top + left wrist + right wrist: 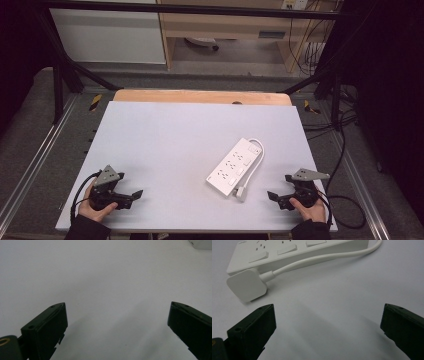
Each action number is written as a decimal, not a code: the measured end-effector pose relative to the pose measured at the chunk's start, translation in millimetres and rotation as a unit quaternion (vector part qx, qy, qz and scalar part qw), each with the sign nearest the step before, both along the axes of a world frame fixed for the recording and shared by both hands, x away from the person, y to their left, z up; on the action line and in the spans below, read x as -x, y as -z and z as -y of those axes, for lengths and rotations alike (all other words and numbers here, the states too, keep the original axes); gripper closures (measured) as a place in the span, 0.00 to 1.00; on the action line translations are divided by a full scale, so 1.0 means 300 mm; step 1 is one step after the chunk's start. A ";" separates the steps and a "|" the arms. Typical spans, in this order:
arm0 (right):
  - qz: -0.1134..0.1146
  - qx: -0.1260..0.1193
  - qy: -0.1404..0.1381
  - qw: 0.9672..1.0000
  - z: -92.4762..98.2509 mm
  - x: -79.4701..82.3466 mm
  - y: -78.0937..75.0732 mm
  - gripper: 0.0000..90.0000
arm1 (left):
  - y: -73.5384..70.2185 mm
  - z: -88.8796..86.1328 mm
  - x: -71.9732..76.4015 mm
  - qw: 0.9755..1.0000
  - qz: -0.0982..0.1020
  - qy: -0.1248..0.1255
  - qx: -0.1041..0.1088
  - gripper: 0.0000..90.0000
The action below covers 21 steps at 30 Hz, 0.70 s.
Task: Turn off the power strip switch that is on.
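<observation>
White moulded plastic forms the only workpiece, so plan your grip around its smooth, hard surfaces. At the left of the table [150, 150], your left gripper [131, 197] rests near the front edge with its jaws spread wide and nothing between them, well apart from the work. Toward the right of centre lies the power strip [235, 166], flat and at a slant, its cable [257, 162] looping from the far end along the right side back to the plug [241, 192] at the near end. Expect the body to be rigid, fairly light and likely slippery; take it across its narrow width, on the long side walls, not on the switches. The cable is probably pliant and will trail; the plug is a compact block that offers flat faces for a pinch. At the right, your right gripper [276, 199] sits near the front edge, jaws fully spread and empty, with the plug just ahead of them.
</observation>
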State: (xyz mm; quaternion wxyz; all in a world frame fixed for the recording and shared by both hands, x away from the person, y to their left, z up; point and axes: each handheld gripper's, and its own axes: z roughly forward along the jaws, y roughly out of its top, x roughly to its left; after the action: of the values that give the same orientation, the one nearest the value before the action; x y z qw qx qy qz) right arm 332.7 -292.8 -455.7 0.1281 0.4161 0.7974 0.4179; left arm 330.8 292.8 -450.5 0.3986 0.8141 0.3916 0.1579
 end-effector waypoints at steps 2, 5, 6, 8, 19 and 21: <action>0.003 -0.002 0.001 1.000 0.000 0.002 -0.001 0.01 | -0.001 0.000 0.000 1.000 0.000 0.000 -0.001 0.03; 0.002 -0.003 -0.002 1.000 -0.001 0.004 -0.002 0.01 | 0.003 0.000 0.001 1.000 -0.001 0.000 -0.001 0.03; 0.002 -0.001 -0.002 1.000 -0.002 0.004 0.000 0.01 | 0.003 0.000 0.001 1.000 -0.001 0.000 -0.001 0.03; 0.000 -0.001 0.000 1.000 -0.003 0.003 -0.001 0.01 | 0.002 0.000 0.002 1.000 -0.001 0.001 -0.001 0.03; 0.003 -0.004 -0.001 1.000 -0.012 0.003 -0.006 0.01 | 0.005 0.001 -0.001 1.000 -0.002 0.000 -0.003 0.03; 0.003 -0.005 -0.001 1.000 -0.014 0.004 -0.007 0.01 | 0.005 0.001 -0.001 1.000 -0.002 0.000 -0.002 0.03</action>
State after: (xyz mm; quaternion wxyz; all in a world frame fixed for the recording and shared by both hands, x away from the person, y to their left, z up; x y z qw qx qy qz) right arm 331.6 -288.6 -453.5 0.1274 0.4147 0.7954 0.4233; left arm 331.0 292.5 -451.9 0.3959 0.8153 0.3922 0.1572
